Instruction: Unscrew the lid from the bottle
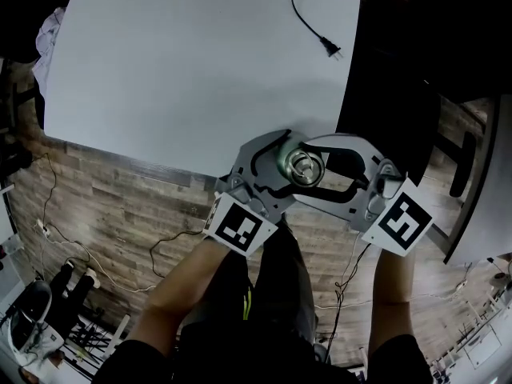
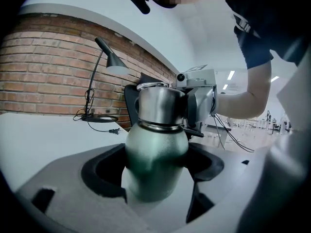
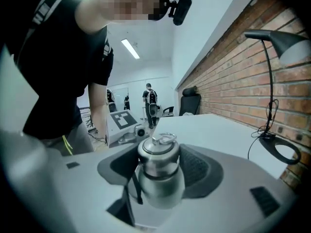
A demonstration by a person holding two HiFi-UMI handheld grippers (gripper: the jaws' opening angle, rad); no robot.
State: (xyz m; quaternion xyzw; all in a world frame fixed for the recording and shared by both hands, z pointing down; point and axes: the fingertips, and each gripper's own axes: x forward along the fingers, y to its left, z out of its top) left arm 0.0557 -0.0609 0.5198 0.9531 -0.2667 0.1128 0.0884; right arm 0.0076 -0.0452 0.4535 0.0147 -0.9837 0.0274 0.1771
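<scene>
A green metal bottle (image 2: 155, 159) with a steel lid (image 2: 160, 106) is held upright off the table's near edge. My left gripper (image 2: 155, 178) is shut on the bottle's body, one jaw against each side. In the right gripper view the lid (image 3: 158, 154), which has a ring handle on top, sits between the black pads of my right gripper (image 3: 158, 171), and both pads press on it. From the head view the two grippers, left (image 1: 286, 166) and right (image 1: 320, 166), meet from opposite sides around the lid (image 1: 302, 165). The bottle's base is hidden.
The white table (image 1: 184, 62) lies ahead, with a black power plug (image 1: 330, 48) and cord at its far right. A desk lamp (image 2: 109, 57) stands by the brick wall. Cables (image 1: 160, 246) run over the wooden floor below. A dark desk (image 1: 400, 70) is at the right.
</scene>
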